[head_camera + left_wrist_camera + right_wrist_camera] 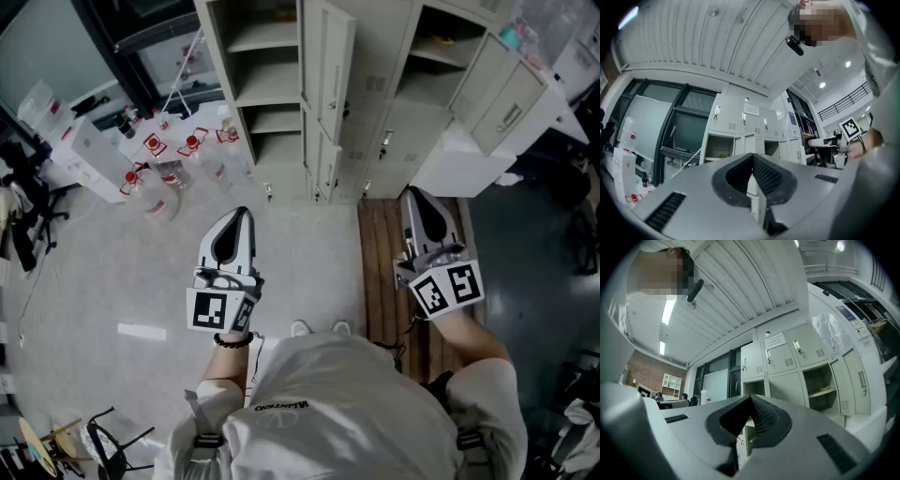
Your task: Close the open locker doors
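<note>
Head view: left gripper (241, 214), right gripper (413, 195) ribbed jaws pressed together; beige metal locker doors (335, 75) open.

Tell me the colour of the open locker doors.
The open locker doors are pale beige-grey; the head view shows them best.

head view: overhead, steeply down | gripper views: low, tilted up | shared: lockers (375, 56)

The left gripper (752, 158) fills the lower frame, its jaws together and empty. Behind its tip, mid-frame, stand grey lockers (740, 119) with an open compartment (719, 147). Dark-framed windows (670, 126) are at the left.
</note>
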Available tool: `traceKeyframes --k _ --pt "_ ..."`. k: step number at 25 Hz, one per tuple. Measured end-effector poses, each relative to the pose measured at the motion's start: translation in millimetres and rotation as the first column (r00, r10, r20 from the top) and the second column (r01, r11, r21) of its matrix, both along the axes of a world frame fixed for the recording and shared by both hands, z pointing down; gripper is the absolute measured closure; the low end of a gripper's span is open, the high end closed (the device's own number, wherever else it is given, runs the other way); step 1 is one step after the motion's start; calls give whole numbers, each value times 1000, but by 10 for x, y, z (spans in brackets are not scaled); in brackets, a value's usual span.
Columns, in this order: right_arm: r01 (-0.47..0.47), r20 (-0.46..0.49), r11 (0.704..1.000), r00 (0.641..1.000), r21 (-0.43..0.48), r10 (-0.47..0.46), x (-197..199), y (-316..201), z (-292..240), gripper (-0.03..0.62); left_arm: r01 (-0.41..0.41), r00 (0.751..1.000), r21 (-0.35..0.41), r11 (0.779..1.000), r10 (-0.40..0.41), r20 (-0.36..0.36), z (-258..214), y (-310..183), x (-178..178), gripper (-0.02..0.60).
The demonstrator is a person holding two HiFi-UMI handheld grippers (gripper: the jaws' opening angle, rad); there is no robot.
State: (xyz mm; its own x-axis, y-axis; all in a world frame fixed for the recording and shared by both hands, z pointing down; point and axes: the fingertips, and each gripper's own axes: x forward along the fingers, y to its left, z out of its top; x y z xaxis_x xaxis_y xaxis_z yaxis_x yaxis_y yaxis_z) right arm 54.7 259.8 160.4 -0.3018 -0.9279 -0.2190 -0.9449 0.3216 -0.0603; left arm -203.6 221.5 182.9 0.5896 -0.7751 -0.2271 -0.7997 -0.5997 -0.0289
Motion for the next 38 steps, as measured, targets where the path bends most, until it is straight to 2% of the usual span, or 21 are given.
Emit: traceKeyframes --k 7,11,17,22,27,38 --pt "-10 34 1000 999 -10 10 -63 -59 49 583 -20 1000 3 1000 20 -10 37 -32 -31 577" --pt "-35 12 999 999 -14 36 -110 -121 109 583 -68 998 -17 998 68 -4 168 -80 -8 577" --pt "-66 1 997 998 -45 66 -154 -287 286 583 -75 996 -67 995 78 36 367 -231 107 577" --pt "-49 1 997 999 -55 50 -95 -519 382 583 -83 994 -52 995 86 70 463 -423 403 577" --pt "-18 19 998 1000 -61 20 93 -903 424 583 -73 993 -79 994 80 87 532 -773 788 577" --pt "103 18 994 995 -43 -103 514 -1873 470 583 -30 989 -97 995 43 139 661 -1676 1729 577"
